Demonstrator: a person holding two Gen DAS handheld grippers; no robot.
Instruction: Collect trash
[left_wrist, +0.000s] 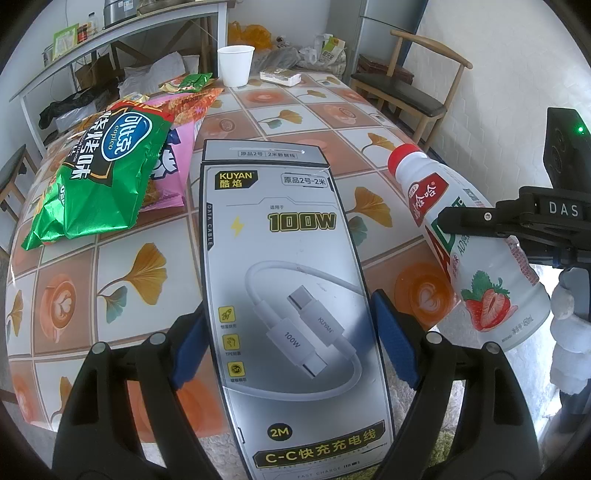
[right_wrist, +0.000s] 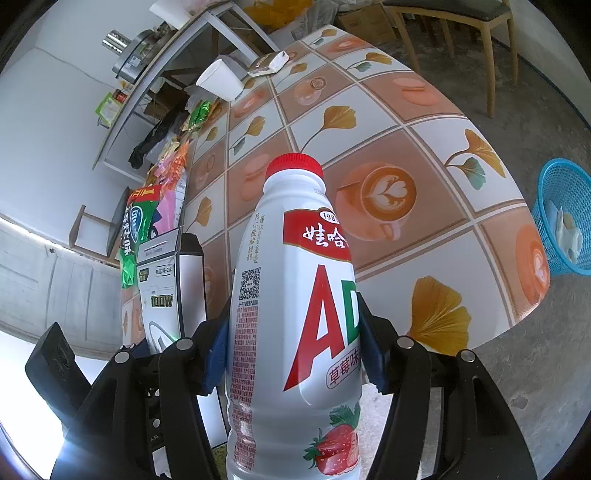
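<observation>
The left gripper (left_wrist: 291, 354) is clamped on a grey cable box (left_wrist: 291, 295), its blue pads (left_wrist: 393, 343) pressing both long edges of the box, which is held above the near edge of the table (left_wrist: 122, 280). The right gripper (right_wrist: 291, 354) is closed around a white bottle (right_wrist: 291, 332) with a red cap (right_wrist: 294, 164) and a strawberry label; the blue pads (right_wrist: 218, 350) squeeze its body on either side, and the bottle is lifted over the table's edge, just beside the box. In the left view the bottle (left_wrist: 476, 251) shows to the right of the box, tilted with its cap toward the table. On the table's left side lies a green chip bag (left_wrist: 99, 173) resting on a pink bag (left_wrist: 177, 162) and other wrappers. Farther back stand a white paper cup (left_wrist: 235, 64) and, near it, a small flat carton (left_wrist: 280, 76). A blue basket (right_wrist: 563, 218) sits on the floor past the table's right side, with some pale scraps inside. A wooden chair (left_wrist: 406, 92) stands beyond the far right corner of the table.
</observation>
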